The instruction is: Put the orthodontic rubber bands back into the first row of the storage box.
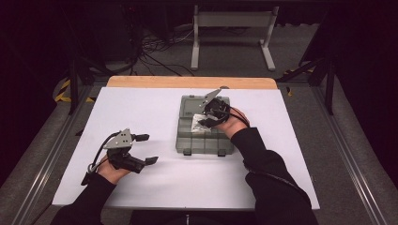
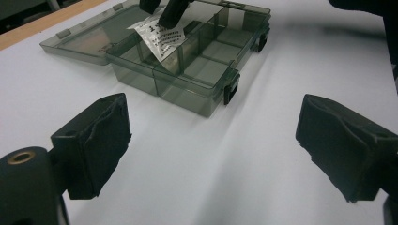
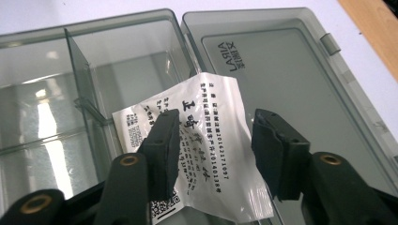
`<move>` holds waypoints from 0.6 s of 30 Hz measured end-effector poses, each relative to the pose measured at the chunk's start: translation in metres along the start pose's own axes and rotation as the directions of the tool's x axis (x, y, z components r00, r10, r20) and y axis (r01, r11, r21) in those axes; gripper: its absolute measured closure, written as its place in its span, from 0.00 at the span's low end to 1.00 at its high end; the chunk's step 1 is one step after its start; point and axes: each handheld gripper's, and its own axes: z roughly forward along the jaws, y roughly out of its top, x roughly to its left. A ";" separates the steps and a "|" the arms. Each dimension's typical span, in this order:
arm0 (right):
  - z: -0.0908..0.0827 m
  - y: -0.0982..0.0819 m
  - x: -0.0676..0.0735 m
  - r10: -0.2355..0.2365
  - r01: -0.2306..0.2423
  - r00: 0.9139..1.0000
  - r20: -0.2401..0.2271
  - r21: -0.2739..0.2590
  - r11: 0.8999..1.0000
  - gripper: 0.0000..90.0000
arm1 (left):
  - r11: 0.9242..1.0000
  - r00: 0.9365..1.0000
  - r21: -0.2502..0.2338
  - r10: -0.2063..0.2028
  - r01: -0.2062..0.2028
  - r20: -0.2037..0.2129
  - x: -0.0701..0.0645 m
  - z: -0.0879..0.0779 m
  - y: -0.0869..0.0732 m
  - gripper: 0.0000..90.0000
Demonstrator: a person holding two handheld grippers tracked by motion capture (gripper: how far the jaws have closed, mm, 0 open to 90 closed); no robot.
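Black right gripper (image 3: 213, 150) jaws stand apart astride the white printed plastic sachet (image 3: 206, 154), not pinching it, so it seems just laid in the open smoky-grey compartment box (image 1: 204, 140) on the white table (image 1: 155, 183), while the idle left gripper (image 1: 145, 149) gapes, lid unclosed.

The packet (image 3: 202, 140) is a small white plastic sachet with black printed text and a small code square. It is creased and tilted, and it leans in a compartment of the box (image 1: 205, 140), close to the hinge. The box is smoky grey transparent plastic with inner dividers. Its lid (image 3: 281, 70) is open and lies flat behind the compartments.
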 end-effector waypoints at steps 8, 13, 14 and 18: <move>-0.002 0.001 0.005 -0.053 0.053 0.997 0.052 -0.003 0.999 0.91 | 1.000 1.000 0.002 -0.008 0.008 0.005 0.000 0.001 0.000 0.12; -0.010 0.003 0.006 -0.056 0.057 0.998 0.038 -0.019 0.998 0.97 | 1.000 1.000 0.002 0.003 -0.003 -0.004 0.000 0.000 0.000 0.12; -0.010 0.003 0.008 -0.060 0.060 0.998 0.029 -0.018 0.998 0.97 | 1.000 1.000 0.002 0.002 -0.002 -0.004 0.000 0.000 0.000 0.12; -0.007 0.004 0.013 -0.058 0.059 0.998 -0.035 0.011 0.998 0.97 | 1.000 1.000 0.003 -0.005 0.005 0.004 -0.001 0.001 0.000 0.12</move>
